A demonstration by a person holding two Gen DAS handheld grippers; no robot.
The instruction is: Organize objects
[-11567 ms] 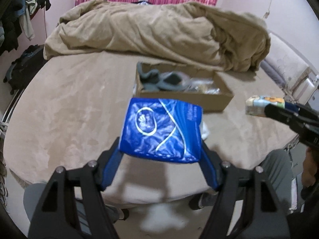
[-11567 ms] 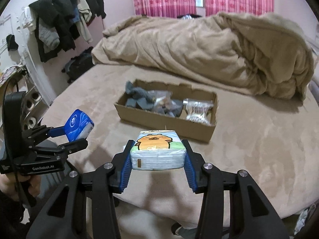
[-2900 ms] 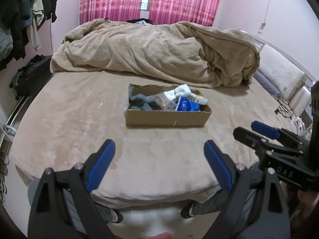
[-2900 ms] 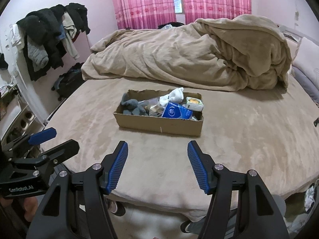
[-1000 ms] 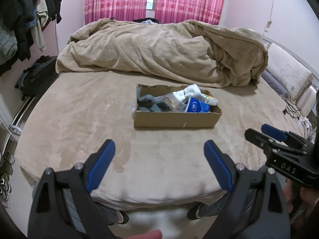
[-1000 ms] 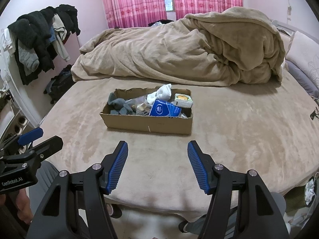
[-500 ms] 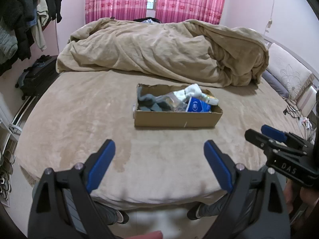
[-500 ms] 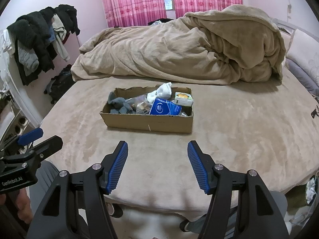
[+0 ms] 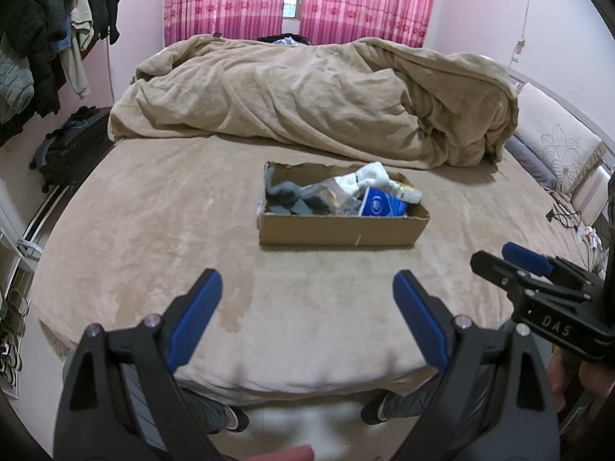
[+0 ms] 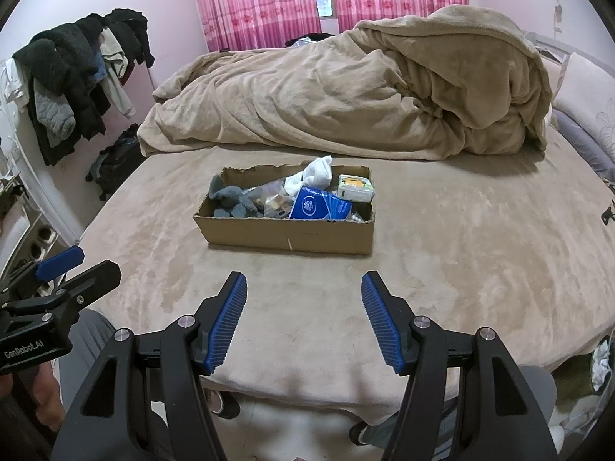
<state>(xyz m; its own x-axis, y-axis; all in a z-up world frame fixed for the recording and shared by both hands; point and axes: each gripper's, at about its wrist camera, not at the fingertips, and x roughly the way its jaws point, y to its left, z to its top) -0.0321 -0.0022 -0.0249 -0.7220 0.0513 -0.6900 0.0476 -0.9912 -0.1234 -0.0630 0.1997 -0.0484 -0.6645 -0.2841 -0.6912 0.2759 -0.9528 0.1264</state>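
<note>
The left gripper [image 9: 305, 290] hangs above the near edge of the bed, its two blue-padded fingers [image 9: 196, 317] spread wide with nothing between them. The right gripper [image 10: 303, 294] is likewise splayed apart and empty, its two ribbed blue pads [image 10: 226, 319] framing bare bedcover. Each tool also shows at the edge of the other's view, the pair held side by side and well short of the box.

Farther out, one cardboard box [image 10: 286, 234] sits on the tan bedcover [image 10: 461, 253], roughly mid-bed and apart from both grippers. Inside it lie one blue tissue pack [image 10: 319, 203] tilted against the other contents, one white tissue pack with a yellow cartoon figure [image 10: 355, 188] at the right rear corner, one white sock [image 10: 315, 173] bunched toward the back, and grey socks [image 10: 230, 199] heaped at the left end; how many grey socks cannot be told. Clear plastic bags [image 10: 271, 198] fill the middle, their number unclear.

Behind the box one rumpled beige duvet [image 9: 307, 96] stretches across the bed. Two pink curtains [image 9: 300, 0] hang at the window, dark clothes [image 10: 77, 77] hang at the left, and one pillow [image 9: 553, 142] lies at the right.
</note>
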